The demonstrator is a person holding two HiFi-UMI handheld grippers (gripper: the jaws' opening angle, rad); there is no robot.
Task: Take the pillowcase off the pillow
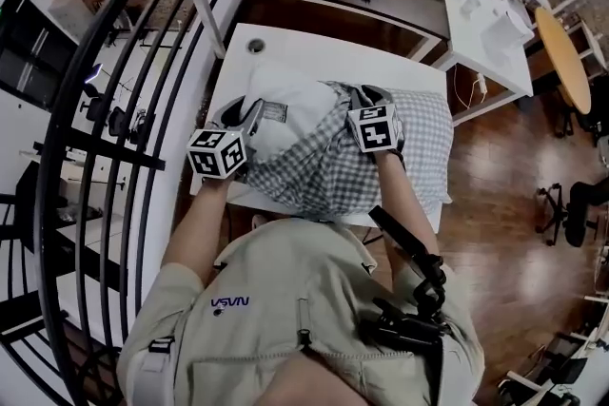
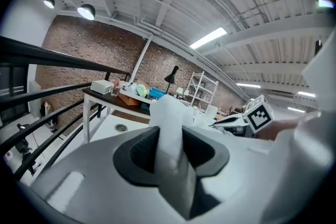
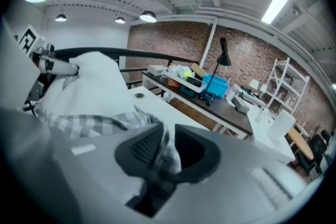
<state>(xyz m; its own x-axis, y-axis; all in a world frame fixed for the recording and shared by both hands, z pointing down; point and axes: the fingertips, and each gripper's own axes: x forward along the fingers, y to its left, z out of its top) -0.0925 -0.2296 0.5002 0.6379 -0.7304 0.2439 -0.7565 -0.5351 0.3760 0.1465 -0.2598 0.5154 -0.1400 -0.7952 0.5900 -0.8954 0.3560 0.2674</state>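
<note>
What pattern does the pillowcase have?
Grey and white checks. The pillowcase shows best in the head view.

Bright ceiling lamps light evenly; fisheye edges bend (near foreground is blurred).

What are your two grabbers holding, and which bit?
The left gripper pinches a fold of the bare white pillow; right gripper pinches a bunched fold of the checked pillowcase.
</note>
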